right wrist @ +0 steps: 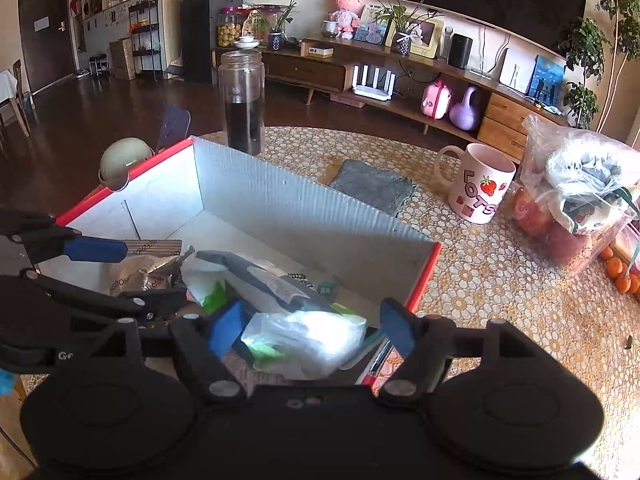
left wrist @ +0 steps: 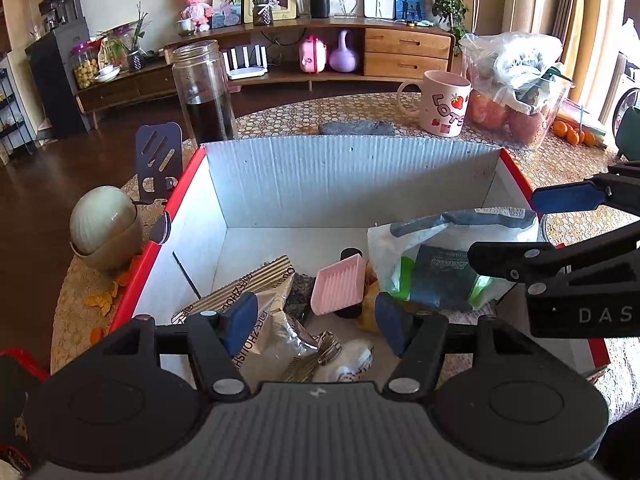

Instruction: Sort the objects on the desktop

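A white cardboard box with red edges [left wrist: 352, 172] [right wrist: 280, 208] stands on the table and holds the sorted items. Inside lie a silver and striped snack wrapper [left wrist: 276, 320], a ribbed pink dish [left wrist: 340, 288] and a white plastic bag with green and dark packets [left wrist: 440, 240] [right wrist: 304, 336]. My left gripper [left wrist: 316, 324] hangs open over the wrapper, with its blue pads clear of it. My right gripper [right wrist: 312, 328] is open above the plastic bag, its pads not pressing on it. Each gripper shows in the other's view, the right gripper [left wrist: 516, 228] and the left gripper [right wrist: 132, 276].
Behind the box stand a glass jar of dark liquid [left wrist: 204, 92], a grey cloth [right wrist: 372, 188], a strawberry mug [left wrist: 446, 104] and a plastic bag of fruit [left wrist: 516, 88]. A round green lidded bin [left wrist: 104, 232] and a dark phone stand [left wrist: 158, 160] sit left of the box. Oranges [right wrist: 624, 276] lie far right.
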A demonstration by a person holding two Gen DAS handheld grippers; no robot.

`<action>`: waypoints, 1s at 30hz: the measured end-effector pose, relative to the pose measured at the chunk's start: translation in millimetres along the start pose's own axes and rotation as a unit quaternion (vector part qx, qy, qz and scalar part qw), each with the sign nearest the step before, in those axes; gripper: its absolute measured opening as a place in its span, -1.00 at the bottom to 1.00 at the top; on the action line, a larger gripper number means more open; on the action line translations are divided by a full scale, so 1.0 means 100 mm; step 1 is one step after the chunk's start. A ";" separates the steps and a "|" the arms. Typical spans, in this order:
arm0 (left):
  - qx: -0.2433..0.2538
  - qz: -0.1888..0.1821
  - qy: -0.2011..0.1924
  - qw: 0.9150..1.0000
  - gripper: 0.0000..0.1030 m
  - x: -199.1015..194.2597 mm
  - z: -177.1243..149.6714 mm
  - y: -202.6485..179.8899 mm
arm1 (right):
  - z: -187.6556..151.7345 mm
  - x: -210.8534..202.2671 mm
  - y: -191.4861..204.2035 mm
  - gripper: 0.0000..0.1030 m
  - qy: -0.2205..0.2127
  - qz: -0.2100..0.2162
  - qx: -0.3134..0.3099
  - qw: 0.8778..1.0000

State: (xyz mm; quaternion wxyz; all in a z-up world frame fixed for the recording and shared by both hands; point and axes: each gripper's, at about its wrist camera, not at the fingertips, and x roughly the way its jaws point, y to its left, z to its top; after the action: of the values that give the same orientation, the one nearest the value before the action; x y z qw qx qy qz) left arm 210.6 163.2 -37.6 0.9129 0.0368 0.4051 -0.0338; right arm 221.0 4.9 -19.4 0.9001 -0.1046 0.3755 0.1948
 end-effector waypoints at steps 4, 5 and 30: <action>-0.010 0.000 -0.002 1.000 0.24 -0.06 -0.02 0.02 | -0.01 -0.11 -0.02 0.54 -0.006 0.008 0.000 1.000; -0.012 -0.001 -0.003 1.000 0.24 -0.07 -0.03 0.02 | -0.01 -0.14 -0.02 0.55 -0.008 0.011 -0.002 1.000; -0.049 0.026 -0.042 0.998 0.46 -0.69 -0.18 -0.19 | -0.39 -0.87 -0.20 0.73 -0.076 0.083 -0.001 0.994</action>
State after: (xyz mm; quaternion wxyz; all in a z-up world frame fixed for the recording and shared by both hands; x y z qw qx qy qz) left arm 149.4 148.2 1.4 0.9304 0.0014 0.3664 0.0079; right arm 148.6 -50.5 16.7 0.9066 -0.0592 0.3132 0.2765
